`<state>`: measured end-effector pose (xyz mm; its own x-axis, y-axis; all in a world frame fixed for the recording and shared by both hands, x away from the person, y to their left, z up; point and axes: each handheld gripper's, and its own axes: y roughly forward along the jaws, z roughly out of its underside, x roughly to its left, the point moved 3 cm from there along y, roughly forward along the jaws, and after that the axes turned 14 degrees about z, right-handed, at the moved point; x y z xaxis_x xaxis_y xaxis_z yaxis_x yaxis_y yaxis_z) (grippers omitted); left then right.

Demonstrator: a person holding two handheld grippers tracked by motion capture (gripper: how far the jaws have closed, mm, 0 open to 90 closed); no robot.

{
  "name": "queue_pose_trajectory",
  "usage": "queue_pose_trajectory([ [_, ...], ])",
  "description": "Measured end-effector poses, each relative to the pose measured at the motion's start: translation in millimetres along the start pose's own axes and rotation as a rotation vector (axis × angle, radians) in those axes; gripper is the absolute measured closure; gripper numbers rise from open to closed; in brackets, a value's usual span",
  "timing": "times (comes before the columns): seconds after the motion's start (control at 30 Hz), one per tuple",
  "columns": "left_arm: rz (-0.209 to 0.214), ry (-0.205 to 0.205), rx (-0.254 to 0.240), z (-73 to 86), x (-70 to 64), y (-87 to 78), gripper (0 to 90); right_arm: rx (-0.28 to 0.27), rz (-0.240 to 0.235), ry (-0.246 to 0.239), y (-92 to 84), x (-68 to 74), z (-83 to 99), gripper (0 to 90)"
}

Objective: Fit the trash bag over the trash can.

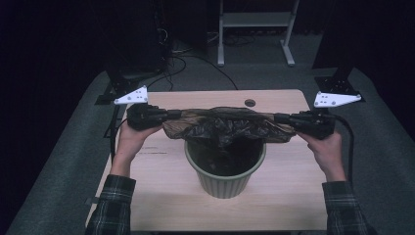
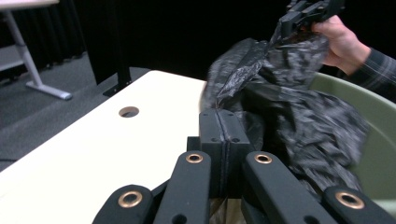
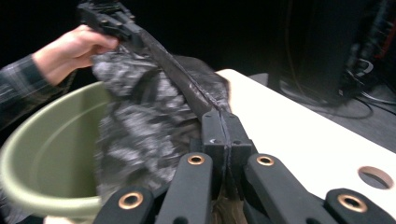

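Two grippers: you hold one hand-held gripper in each hand, level above the worktop (image 1: pixel 161 161).
Left hand-held gripper (image 1: pixel 172 115): jaws clamped on the left edge of the bag (image 1: pixel 225 126).
Right hand-held gripper (image 1: pixel 280 118): jaws clamped on the right edge.
Bag: black, stretched between your grippers, sagging into the bin (image 1: pixel 225 182).
Bin: green, upright, mid-worktop.

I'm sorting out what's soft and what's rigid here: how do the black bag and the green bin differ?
The black bag is thin, crinkled film, while the green bin is a stiff, smooth-walled tub. The bag hangs stretched between the left gripper and right gripper, both shut on its rim; the bin stands upright on the table. The bag spreads wider than the bin's mouth. Both are open at the top.
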<state>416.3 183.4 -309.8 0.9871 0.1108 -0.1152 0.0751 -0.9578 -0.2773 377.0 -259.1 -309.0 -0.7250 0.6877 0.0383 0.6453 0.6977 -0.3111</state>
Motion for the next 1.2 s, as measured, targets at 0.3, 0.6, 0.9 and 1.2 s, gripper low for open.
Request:
queue_pose_trajectory([
  [0.3,-0.051,-0.112,0.049,25.7,33.6,22.3,89.0,0.073,0.100,0.063,26.8,-25.9,15.1,90.0],
  [0.6,-0.061,-0.145,0.106,48.4,37.3,31.6,89.1,0.117,0.122,0.094,39.9,-33.0,35.1,90.0],
  [0.9,-0.071,-0.152,0.170,59.7,34.3,32.6,89.1,0.159,0.143,0.095,43.4,-35.9,47.4,90.0],
  [1.2,-0.039,-0.130,0.140,59.1,22.6,26.5,83.8,0.087,0.177,0.115,21.9,-40.7,42.6,64.4],
])
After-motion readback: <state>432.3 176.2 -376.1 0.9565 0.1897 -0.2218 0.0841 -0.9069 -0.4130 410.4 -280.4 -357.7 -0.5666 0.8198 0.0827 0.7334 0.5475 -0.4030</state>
